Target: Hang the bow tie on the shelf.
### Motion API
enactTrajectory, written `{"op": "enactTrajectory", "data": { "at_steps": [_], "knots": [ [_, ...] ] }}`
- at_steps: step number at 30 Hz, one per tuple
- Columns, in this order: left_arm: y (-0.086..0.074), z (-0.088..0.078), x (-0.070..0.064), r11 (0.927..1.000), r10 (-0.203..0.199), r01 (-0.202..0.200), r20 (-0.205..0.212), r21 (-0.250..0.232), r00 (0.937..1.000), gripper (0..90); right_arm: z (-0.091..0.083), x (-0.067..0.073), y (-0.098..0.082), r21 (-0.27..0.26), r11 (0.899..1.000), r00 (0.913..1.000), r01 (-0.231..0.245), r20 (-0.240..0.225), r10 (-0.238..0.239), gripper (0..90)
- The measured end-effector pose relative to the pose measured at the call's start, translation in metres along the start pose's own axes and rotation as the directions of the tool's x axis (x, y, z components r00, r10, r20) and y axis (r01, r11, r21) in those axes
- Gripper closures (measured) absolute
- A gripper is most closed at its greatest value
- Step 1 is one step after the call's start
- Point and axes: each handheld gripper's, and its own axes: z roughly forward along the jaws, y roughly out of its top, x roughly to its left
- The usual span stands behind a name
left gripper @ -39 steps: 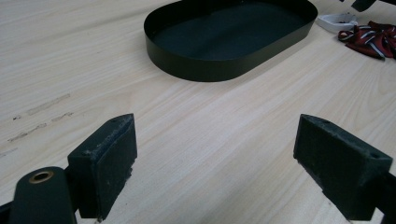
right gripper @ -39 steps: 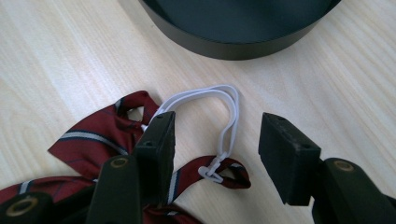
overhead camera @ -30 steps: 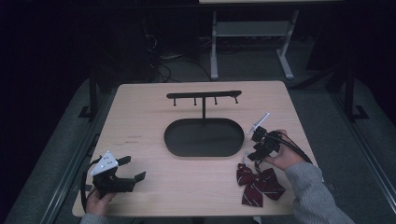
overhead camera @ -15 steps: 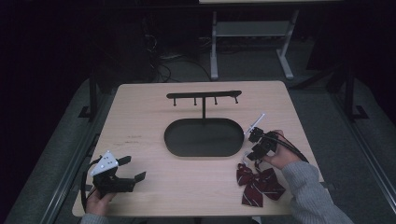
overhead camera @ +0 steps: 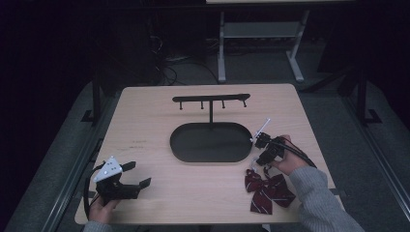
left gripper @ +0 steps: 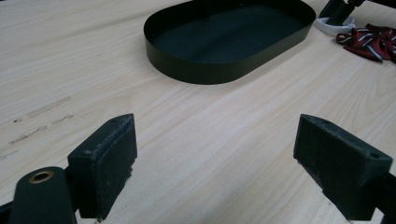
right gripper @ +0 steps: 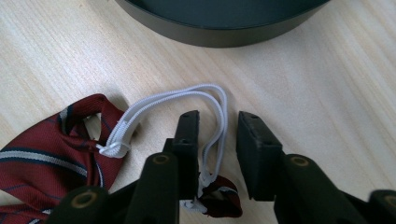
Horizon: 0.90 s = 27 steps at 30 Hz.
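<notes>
A dark red striped bow tie (overhead camera: pixel 268 191) lies at the table's front right, its white elastic loop (right gripper: pixel 187 95) spread toward the black oval tray (overhead camera: pixel 212 159). My right gripper (overhead camera: pixel 263 157) points down at that loop. In the right gripper view the jaws (right gripper: pixel 218 119) stand narrowly apart, with one strand of the elastic running between them, unclamped; the bow tie (right gripper: pixel 42 158) lies to their left. My left gripper (overhead camera: pixel 137 174) rests at the front left, wide open. Bare wood lies between its jaws (left gripper: pixel 215 140).
The oval tray (left gripper: pixel 205 74) is the base of a black stand whose post carries a bar with several pegs (overhead camera: pixel 211 98) at mid-table. The tray wall (right gripper: pixel 210 35) lies just beyond the elastic. Bare tabletop surrounds the left gripper.
The right gripper has edged slightly toward the bow tie's elastic loop. The left gripper has not moved.
</notes>
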Motion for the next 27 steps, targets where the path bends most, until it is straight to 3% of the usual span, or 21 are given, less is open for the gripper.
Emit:
{"op": "enactTrajectory", "data": {
  "at_steps": [15,27],
  "knots": [
    [0.0,-0.001,0.0,1.0,0.001,-0.001,-0.001,0.002,1.0,13.1,0.0,0.001,0.0,0.004,1.0,0.9999,-0.001,0.011,0.001,86.1],
    [0.0,0.0,0.0,1.0,0.002,-0.002,0.0,0.0,1.0,13.1,-0.017,0.004,-0.007,-0.05,0.999,0.9999,-0.01,-0.014,0.01,87.1]
  ]
}}
